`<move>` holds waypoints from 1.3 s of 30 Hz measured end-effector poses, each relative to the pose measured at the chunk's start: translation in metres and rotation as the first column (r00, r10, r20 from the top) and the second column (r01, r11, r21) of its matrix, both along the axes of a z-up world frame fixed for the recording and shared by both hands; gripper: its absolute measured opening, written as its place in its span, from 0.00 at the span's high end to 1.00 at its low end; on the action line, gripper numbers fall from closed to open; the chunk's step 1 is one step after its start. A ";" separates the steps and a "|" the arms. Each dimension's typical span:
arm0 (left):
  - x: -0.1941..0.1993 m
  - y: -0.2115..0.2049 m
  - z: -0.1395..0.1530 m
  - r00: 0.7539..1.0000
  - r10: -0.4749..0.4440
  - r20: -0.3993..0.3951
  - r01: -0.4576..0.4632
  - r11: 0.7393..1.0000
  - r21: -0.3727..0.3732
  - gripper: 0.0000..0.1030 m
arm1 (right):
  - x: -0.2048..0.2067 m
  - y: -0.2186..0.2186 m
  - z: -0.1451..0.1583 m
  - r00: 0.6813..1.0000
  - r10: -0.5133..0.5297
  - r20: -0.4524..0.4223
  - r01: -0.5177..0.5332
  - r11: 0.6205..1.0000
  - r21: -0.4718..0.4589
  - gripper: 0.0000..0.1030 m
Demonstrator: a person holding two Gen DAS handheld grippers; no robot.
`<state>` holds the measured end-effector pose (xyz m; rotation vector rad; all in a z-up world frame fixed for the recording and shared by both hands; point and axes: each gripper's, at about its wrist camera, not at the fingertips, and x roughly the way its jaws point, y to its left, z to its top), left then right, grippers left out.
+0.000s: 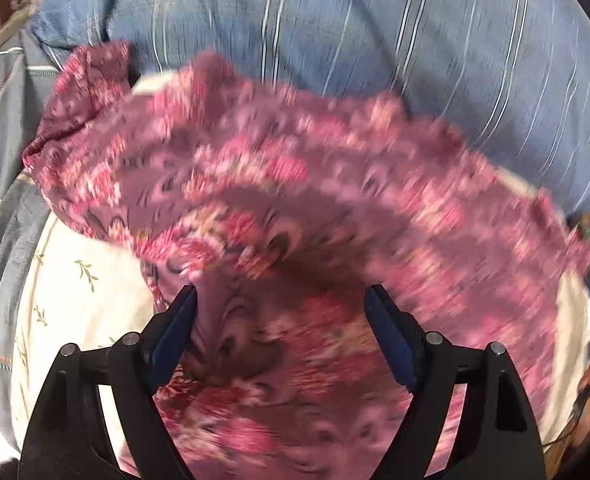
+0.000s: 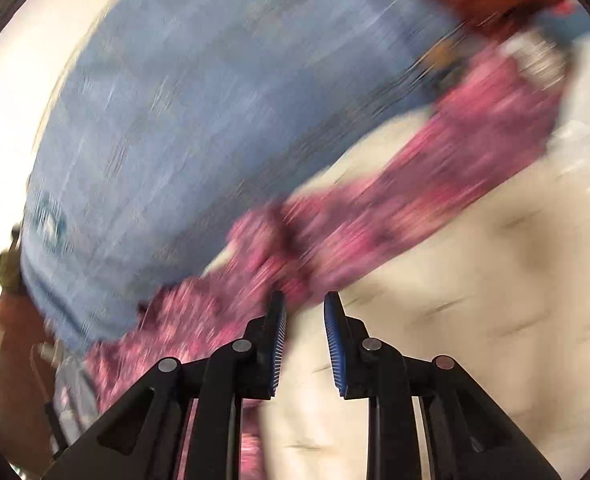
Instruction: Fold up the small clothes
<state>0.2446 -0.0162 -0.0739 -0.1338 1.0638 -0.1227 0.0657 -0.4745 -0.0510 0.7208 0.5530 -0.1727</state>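
Pink garment under parted left tongs; right tongs parted, beside it.

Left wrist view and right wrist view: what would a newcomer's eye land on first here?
The pink floral garment fills the middle of the left wrist view, bunched and blurred, spreading between the wide-open left tongs. Behind it lies blue striped bedding, with a cream sheet with a leaf print at lower left. In the right wrist view the same garment runs as a diagonal band, and the right tongs stand slightly apart at its edge, nothing clearly pinched.
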 end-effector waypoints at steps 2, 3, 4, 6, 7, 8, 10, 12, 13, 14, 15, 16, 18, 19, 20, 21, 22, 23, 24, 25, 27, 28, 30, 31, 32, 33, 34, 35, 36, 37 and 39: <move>0.002 -0.006 0.007 0.999 0.045 0.031 -0.045 0.999 -0.014 0.19 | -0.025 -0.034 0.011 0.990 -0.137 0.019 0.137 0.990 -0.012 0.76; 0.005 -0.010 0.006 0.997 0.075 0.033 -0.074 0.997 -0.030 0.18 | -0.034 -0.051 0.016 0.981 -0.195 0.024 0.195 0.981 -0.013 0.72; 0.007 -0.012 0.003 0.995 0.098 0.029 -0.097 0.995 -0.036 0.18 | -0.040 -0.069 0.020 0.968 -0.250 0.024 0.250 0.968 -0.004 0.66; 0.011 -0.015 -0.006 0.989 0.145 0.024 -0.144 0.989 -0.016 0.18 | -0.041 -0.094 0.024 0.954 -0.300 0.016 0.299 0.953 0.041 0.59; 0.012 -0.016 -0.010 0.985 0.168 0.030 -0.168 0.986 0.000 0.18 | -0.036 -0.101 0.025 0.949 -0.316 0.000 0.315 0.947 0.064 0.59; 0.013 -0.016 -0.012 0.983 0.181 0.039 -0.182 0.983 0.010 0.18 | -0.030 -0.104 0.025 0.949 -0.316 -0.012 0.316 0.945 0.078 0.58; 0.009 -0.019 -0.012 0.978 0.194 0.079 -0.197 0.979 0.044 0.18 | -0.016 -0.106 0.022 0.957 -0.291 -0.020 0.291 0.950 0.114 0.53; 0.006 -0.025 -0.012 0.976 0.187 0.113 -0.198 0.976 0.092 0.18 | 0.002 -0.104 0.025 0.957 -0.285 -0.062 0.290 0.951 0.109 0.44; 0.005 -0.028 -0.013 0.975 0.187 0.124 -0.201 0.974 0.110 0.18 | 0.016 -0.100 0.024 0.949 -0.296 -0.106 0.306 0.948 0.089 0.44; 0.003 -0.031 -0.013 0.973 0.187 0.134 -0.204 0.971 0.127 0.18 | 0.025 -0.105 0.032 0.945 -0.303 -0.124 0.313 0.947 0.075 0.44; -0.001 -0.035 -0.010 0.970 0.186 0.155 -0.210 0.965 0.157 0.18 | 0.031 -0.104 0.030 0.935 -0.320 -0.154 0.329 0.943 0.043 0.45; -0.006 -0.039 -0.006 0.965 0.188 0.183 -0.220 0.960 0.175 0.18 | 0.042 -0.105 0.028 0.910 -0.361 -0.203 0.366 0.930 -0.012 0.45; -0.020 -0.049 0.009 0.947 0.174 0.271 -0.232 0.951 0.202 0.19 | 0.050 -0.108 0.023 0.881 -0.410 -0.236 0.408 0.911 -0.060 0.48; -0.028 -0.054 0.019 0.933 0.163 0.320 -0.237 0.949 0.209 0.18 | 0.053 -0.111 0.017 0.868 -0.425 -0.257 0.420 0.904 -0.076 0.52; -0.036 -0.060 0.029 0.913 0.151 0.378 -0.247 0.944 0.220 0.18 | 0.051 -0.114 0.012 0.864 -0.426 -0.269 0.422 0.904 -0.074 0.58; -0.044 -0.064 0.040 0.885 0.138 0.444 -0.261 0.937 0.230 0.18 | 0.048 -0.115 0.009 0.866 -0.424 -0.264 0.422 0.904 -0.067 0.81; -0.050 -0.067 0.047 0.865 0.129 0.485 -0.269 0.935 0.231 0.18 | 0.042 -0.116 0.007 0.881 -0.413 -0.232 0.412 0.910 -0.054 0.91; -0.057 -0.068 0.054 0.843 0.121 0.525 -0.271 0.938 0.218 0.17 | 0.036 -0.118 0.008 0.892 -0.400 -0.211 0.401 0.915 -0.039 0.92; -0.057 -0.066 0.056 0.839 0.118 0.531 -0.260 0.945 0.200 0.17 | 0.026 -0.119 0.009 0.899 -0.393 -0.193 0.394 0.918 -0.034 0.92; -0.055 -0.064 0.056 0.846 0.115 0.521 -0.242 0.953 0.181 0.17 | 0.014 -0.119 0.015 0.909 -0.387 -0.157 0.387 0.922 -0.033 0.92; -0.043 -0.060 0.049 0.886 0.105 0.451 -0.193 0.969 0.154 0.17 | -0.014 -0.116 0.030 0.921 -0.381 -0.076 0.379 0.925 -0.041 0.92; -0.037 -0.059 0.043 0.910 0.101 0.401 -0.171 0.975 0.141 0.17 | -0.030 -0.115 0.040 0.923 -0.384 -0.033 0.382 0.923 -0.050 0.92; -0.024 -0.057 0.027 0.950 0.098 0.296 -0.134 0.986 0.101 0.17 | -0.055 -0.118 0.056 0.918 -0.396 0.022 0.396 0.915 -0.070 0.92; -0.019 -0.055 0.020 0.960 0.104 0.260 -0.132 0.987 0.092 0.17 | -0.071 -0.122 0.066 0.907 -0.419 0.048 0.422 0.903 -0.088 0.92; -0.014 -0.053 0.014 0.969 0.108 0.223 -0.129 0.988 0.085 0.17 | -0.076 -0.126 0.070 0.899 -0.434 0.063 0.438 0.894 -0.093 0.92; -0.014 -0.053 0.010 0.972 0.108 0.207 -0.127 0.989 0.081 0.17 | -0.087 -0.135 0.077 0.888 -0.452 0.081 0.458 0.884 -0.088 0.92; -0.017 -0.055 0.007 0.974 0.109 0.197 -0.127 0.989 0.081 0.17 | -0.091 -0.141 0.082 0.881 -0.466 0.080 0.472 0.877 -0.091 0.92; -0.015 -0.054 0.006 0.977 0.108 0.186 -0.124 0.989 0.077 0.17 | -0.096 -0.148 0.087 0.876 -0.477 0.073 0.482 0.870 -0.105 0.92; -0.014 -0.053 0.005 0.979 0.101 0.176 -0.114 0.991 0.063 0.17 | -0.097 -0.150 0.090 0.875 -0.480 0.068 0.485 0.867 -0.115 0.92; -0.013 -0.053 0.006 0.980 0.100 0.173 -0.111 0.992 0.053 0.17 | -0.097 -0.152 0.093 0.876 -0.478 0.063 0.482 0.867 -0.126 0.92; -0.012 -0.049 0.008 0.980 0.098 0.171 -0.103 0.994 0.022 0.17 | -0.083 -0.143 0.094 0.889 -0.451 0.081 0.458 0.878 -0.138 0.92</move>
